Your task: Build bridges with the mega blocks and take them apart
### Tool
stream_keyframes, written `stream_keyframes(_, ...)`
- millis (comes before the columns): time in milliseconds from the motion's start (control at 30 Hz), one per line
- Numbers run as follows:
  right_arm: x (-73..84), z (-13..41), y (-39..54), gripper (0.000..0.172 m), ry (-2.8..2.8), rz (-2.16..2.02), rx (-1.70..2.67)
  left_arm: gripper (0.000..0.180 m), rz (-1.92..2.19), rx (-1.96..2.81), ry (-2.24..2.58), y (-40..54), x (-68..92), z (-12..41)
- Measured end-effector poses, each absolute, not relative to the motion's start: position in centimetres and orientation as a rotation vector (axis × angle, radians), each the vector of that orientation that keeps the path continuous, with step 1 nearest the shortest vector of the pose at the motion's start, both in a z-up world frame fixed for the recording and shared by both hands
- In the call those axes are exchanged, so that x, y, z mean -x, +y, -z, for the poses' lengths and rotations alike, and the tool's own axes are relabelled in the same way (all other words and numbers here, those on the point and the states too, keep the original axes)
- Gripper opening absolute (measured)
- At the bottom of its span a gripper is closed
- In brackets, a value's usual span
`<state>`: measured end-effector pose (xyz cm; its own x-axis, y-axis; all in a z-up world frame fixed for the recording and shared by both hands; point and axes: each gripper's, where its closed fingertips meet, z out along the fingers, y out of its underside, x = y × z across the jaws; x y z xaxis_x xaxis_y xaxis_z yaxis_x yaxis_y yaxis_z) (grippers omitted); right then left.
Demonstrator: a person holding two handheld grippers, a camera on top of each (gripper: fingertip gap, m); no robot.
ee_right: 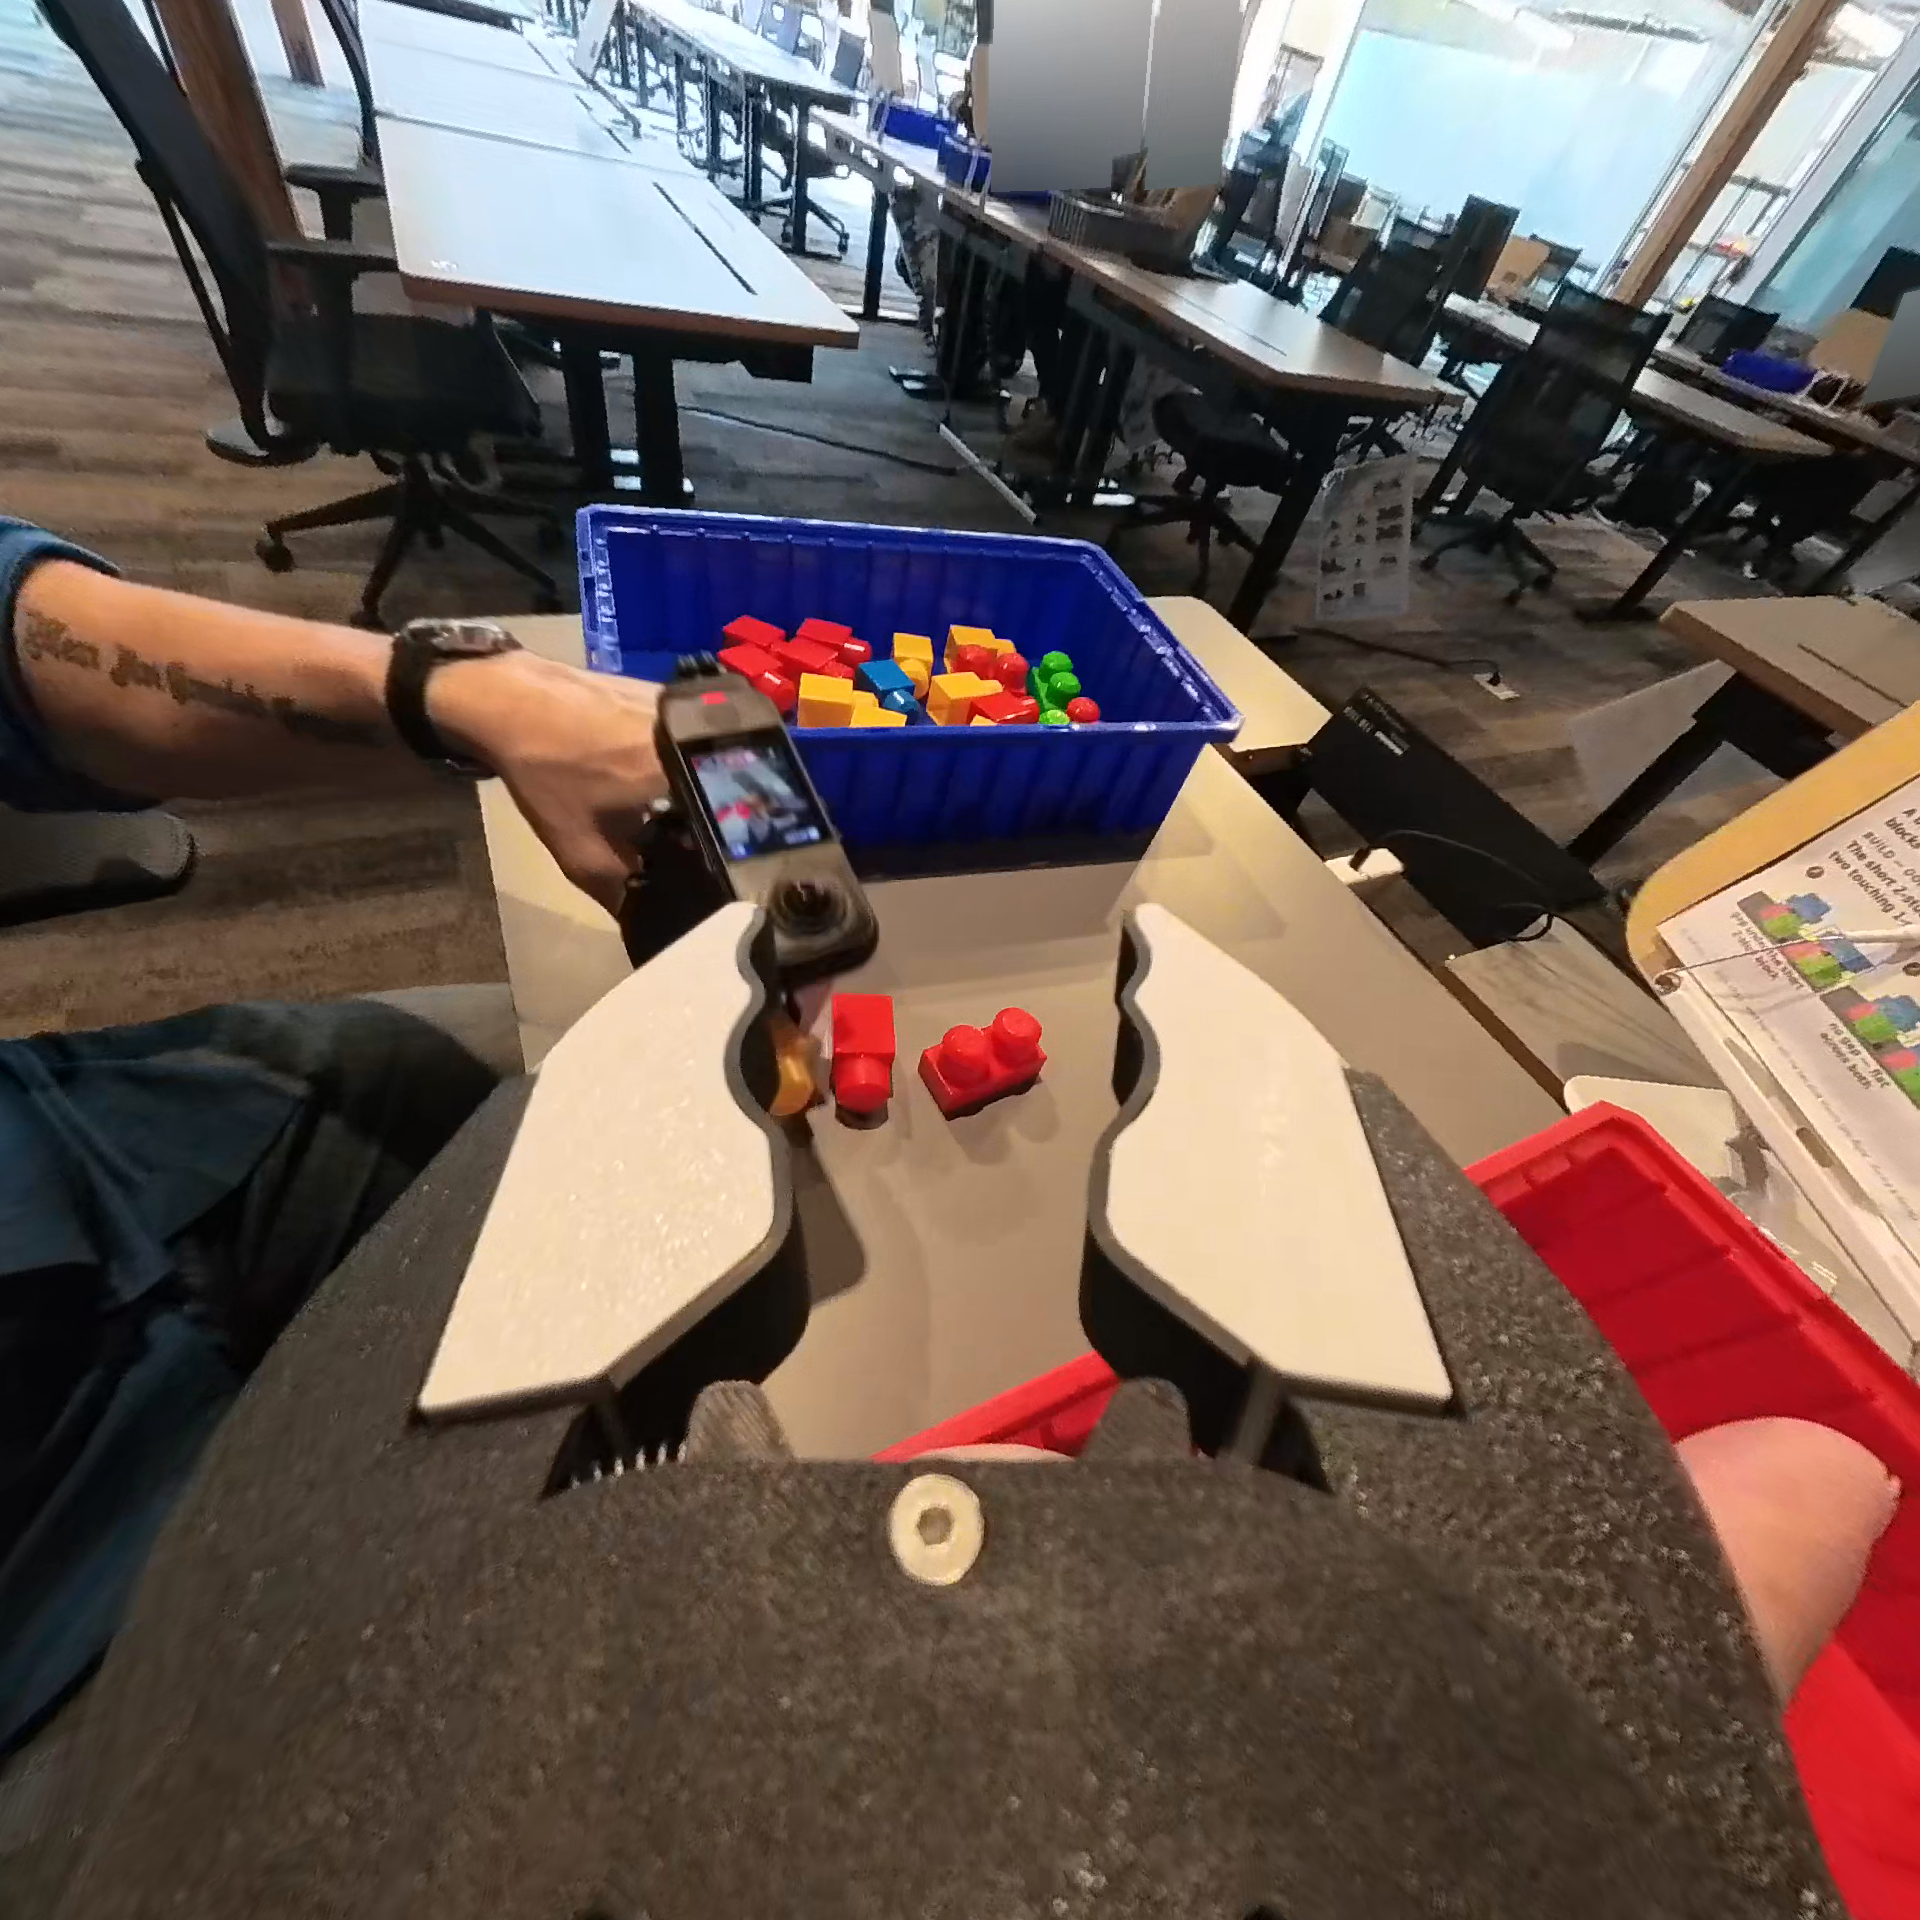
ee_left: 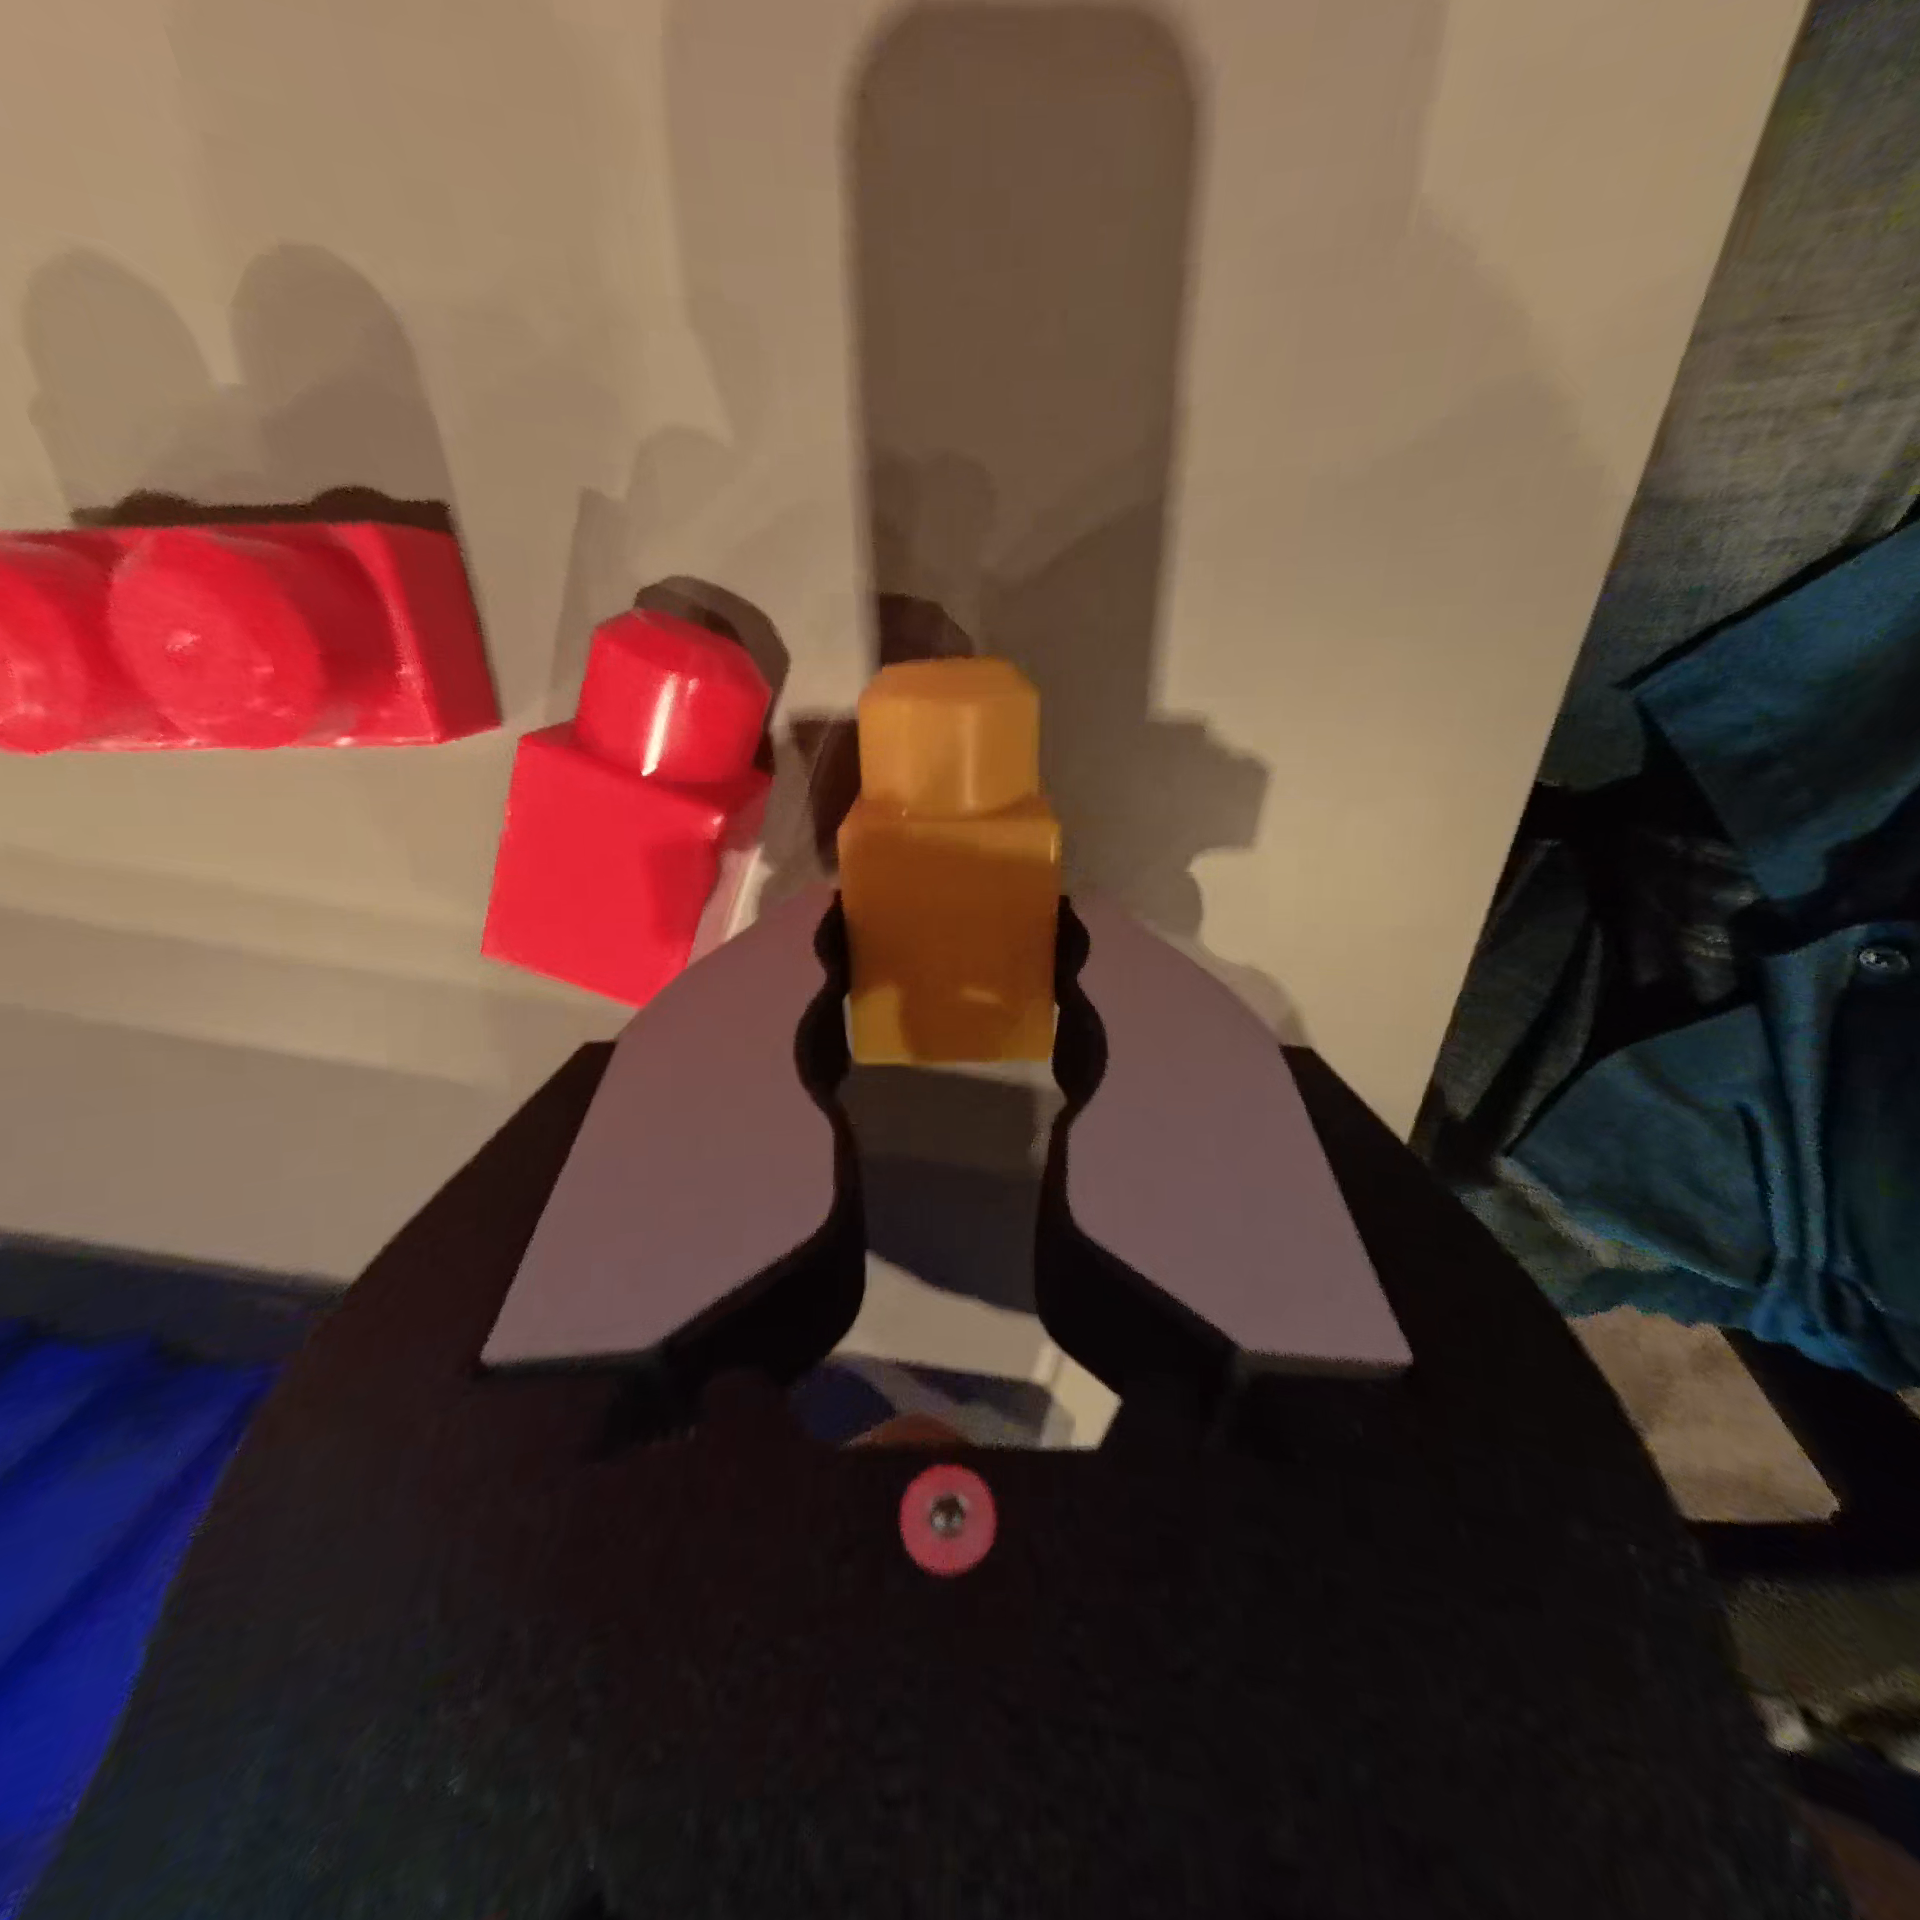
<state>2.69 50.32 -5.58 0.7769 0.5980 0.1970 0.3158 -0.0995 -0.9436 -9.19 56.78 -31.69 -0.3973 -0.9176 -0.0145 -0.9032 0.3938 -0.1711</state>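
In the left wrist view my left gripper (ee_left: 951,966) is shut on a yellow single-stud block (ee_left: 951,914), pads pressed on both its sides, low over the pale table (ee_left: 312,1039). A red single-stud block (ee_left: 613,831) lies on its side just left of it, and a red two-stud block (ee_left: 239,644) lies farther left. In the right wrist view my right gripper (ee_right: 940,966) is open and empty, hovering above the red single block (ee_right: 862,1044) and the red two-stud block (ee_right: 982,1049). The yellow block (ee_right: 795,1070) peeks out beside my right gripper's left finger, under the left gripper's camera (ee_right: 758,800).
A blue bin (ee_right: 997,790) with several mixed blocks stands at the table's far side. A red bin (ee_right: 1662,1278) sits near right. An instruction sheet (ee_right: 1829,997) lies at the right. A person's arm (ee_right: 260,675) reaches in from the left.
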Motion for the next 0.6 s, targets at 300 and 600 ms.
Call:
stream_keyframes(300, -3.5, 5.1, 50.3, 0.061, -0.696, -0.310, 1.665, 0.036, 0.220, 2.345, 1.574, 68.8, 22.8, 17.7)
stream_keyframes(600, -1.5, 5.3, 51.2, 0.061, -0.732, -0.339, 1.661, 0.037, 0.058, 2.908, 1.236, 75.2, 36.6, 27.0)
